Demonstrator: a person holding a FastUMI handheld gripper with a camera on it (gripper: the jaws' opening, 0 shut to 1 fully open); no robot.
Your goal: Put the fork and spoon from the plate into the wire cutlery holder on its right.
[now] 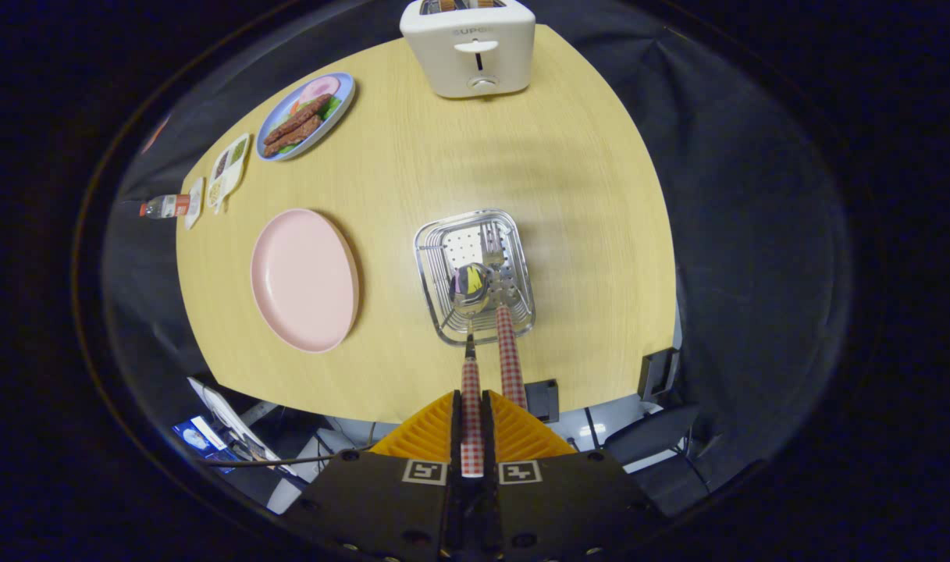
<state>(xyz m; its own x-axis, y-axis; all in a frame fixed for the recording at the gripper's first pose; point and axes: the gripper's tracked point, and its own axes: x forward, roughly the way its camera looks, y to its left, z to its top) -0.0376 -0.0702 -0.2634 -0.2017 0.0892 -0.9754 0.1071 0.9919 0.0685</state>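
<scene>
**Currently: Spoon Held Over the Wire Cutlery Holder**

Presently the gripper (471,425) has its two fingers closed narrowly on the checked handle of one spoon (470,312). The spoon has a shiny metal bowl and a red-and-white checked handle; its bowl hangs over the near half of the wire cutlery holder (435,312), just ahead of the fingers.

One fork (504,312) stands in the holder, tines down toward the perforated base, with a matching checked handle leaning out over the near rim, just right of the spoon handle.

The holder is a single chrome wire basket on the wooden table (584,203). One pink plate (304,279) lies to its left, apart from it.

Beyond the holder: one white toaster (468,48), one blue plate of food (306,115), one divided tray (229,168), one bottle (164,206).
</scene>
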